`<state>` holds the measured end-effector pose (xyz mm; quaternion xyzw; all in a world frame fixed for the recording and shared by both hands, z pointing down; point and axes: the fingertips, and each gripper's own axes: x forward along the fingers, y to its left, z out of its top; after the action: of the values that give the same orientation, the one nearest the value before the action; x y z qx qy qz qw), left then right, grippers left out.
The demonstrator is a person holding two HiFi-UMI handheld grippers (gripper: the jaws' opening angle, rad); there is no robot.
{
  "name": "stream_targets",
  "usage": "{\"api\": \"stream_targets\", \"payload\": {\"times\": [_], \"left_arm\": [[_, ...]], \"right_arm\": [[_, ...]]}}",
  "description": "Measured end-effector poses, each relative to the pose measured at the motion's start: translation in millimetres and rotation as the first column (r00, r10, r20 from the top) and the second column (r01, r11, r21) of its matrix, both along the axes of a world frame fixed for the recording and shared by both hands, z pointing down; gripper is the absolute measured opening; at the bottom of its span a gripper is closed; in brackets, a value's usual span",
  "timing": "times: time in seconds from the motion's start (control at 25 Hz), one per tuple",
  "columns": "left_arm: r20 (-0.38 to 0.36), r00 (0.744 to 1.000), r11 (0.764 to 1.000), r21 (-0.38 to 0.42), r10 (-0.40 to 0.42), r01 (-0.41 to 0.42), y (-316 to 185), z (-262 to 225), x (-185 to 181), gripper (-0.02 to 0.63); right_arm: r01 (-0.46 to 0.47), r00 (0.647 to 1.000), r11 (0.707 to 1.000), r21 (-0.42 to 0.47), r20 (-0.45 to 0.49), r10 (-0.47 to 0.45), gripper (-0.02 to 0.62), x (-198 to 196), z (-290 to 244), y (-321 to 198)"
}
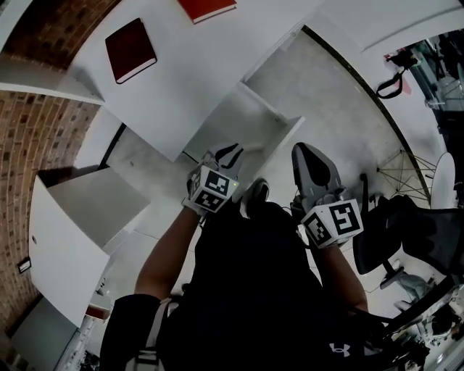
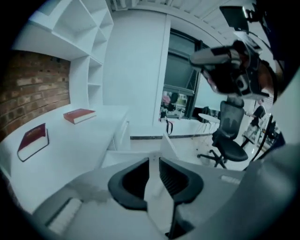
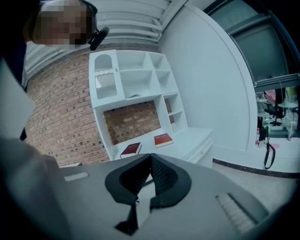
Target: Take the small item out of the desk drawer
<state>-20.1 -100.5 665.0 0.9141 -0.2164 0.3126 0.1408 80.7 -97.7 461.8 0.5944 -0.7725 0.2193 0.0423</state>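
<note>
Both arms reach forward from the body, with the elbows bent. The left forearm (image 1: 168, 250) is bare below a black sleeve, and it carries the left gripper (image 1: 230, 152), which points forward and downward at the drawer (image 1: 281, 136). The jaws of this gripper stand a little apart, with a narrow gap, and only the white surface behind shows through it. The right gripper (image 1: 304, 150) is just beside it on the right, over the floor at the drawer's right side, and it is less tilted. In its own view it looks across at the shelves (image 3: 136, 77) and the brick wall (image 3: 61, 122). Its jaws meet at the tips, with nothing between them.

The drawer is pulled out from the white desk (image 1: 181, 87). What shows of its inside is plain white (I cannot make out the small item in any view).

For writing there is little to read. Each gripper has a cube with black-and-white square markers, the left cube (image 1: 212, 190) and the right cube (image 1: 333, 223). The black shirt has a small white logo (image 1: 337, 349) with no letters. Two red books lie on the desk, the darker book (image 1: 130, 49) and the brighter book (image 1: 206, 9), and the print on their covers is too small to read.
</note>
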Motion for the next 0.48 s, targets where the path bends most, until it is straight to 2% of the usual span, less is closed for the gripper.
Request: {"api": "stream_targets", "payload": {"times": [0.12,0.28,0.48], "left_arm": [[0.101,0.991,0.996,-0.023,0.088,-0.086,-1.3,49.7,7.1,0.102],[0.211,0.959,0.982,-0.064,0.189,-0.18,-0.4,99.2,12.7,0.121],[0.302,0.918,0.965,-0.13,0.258,-0.228,4.7,147.4,19.0,0.124]], "right_arm": [[-0.019,1.0,1.0,-0.023,0.015,0.019,0.003,7.3,13.7,-1.1],[-0.026,0.998,0.997,-0.071,0.057,0.03,0.003,16.6,35.9,-3.5],[-0.025,0.997,0.994,-0.105,0.076,0.033,0.003,37.3,60.3,-8.9]]}}
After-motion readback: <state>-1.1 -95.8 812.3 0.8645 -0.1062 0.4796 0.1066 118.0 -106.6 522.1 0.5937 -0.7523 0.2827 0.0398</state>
